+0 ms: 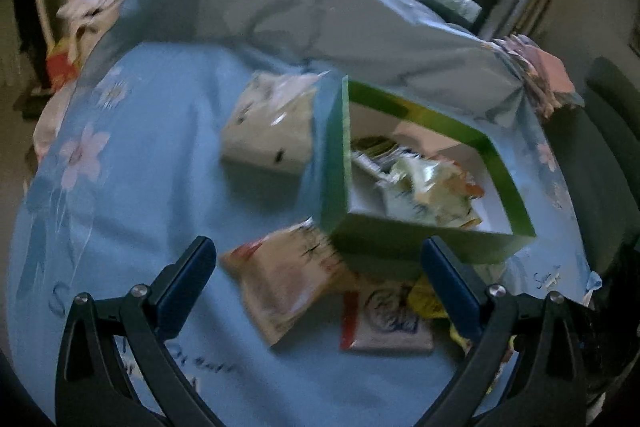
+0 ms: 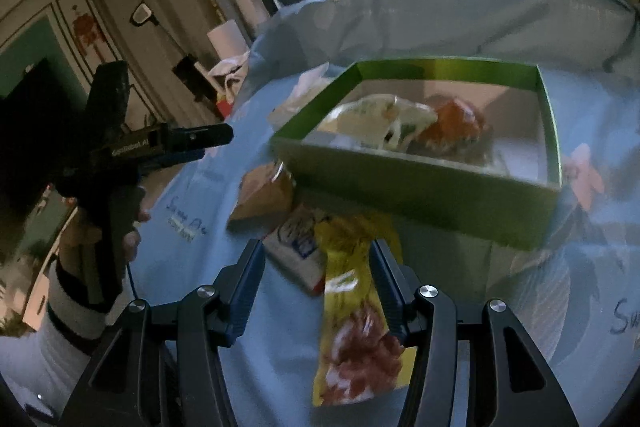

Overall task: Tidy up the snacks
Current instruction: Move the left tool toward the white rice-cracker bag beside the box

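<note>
Gathering loose snacks off the bed into the green box: my left gripper gapes empty over a beige packet; the right gripper, fingers half apart, straddles the yellow packet, needing closure.

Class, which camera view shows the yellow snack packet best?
The right wrist view: the yellow snack packet lies nearly whole between the right gripper's fingers. The left wrist view shows only a sliver behind a finger.
</note>
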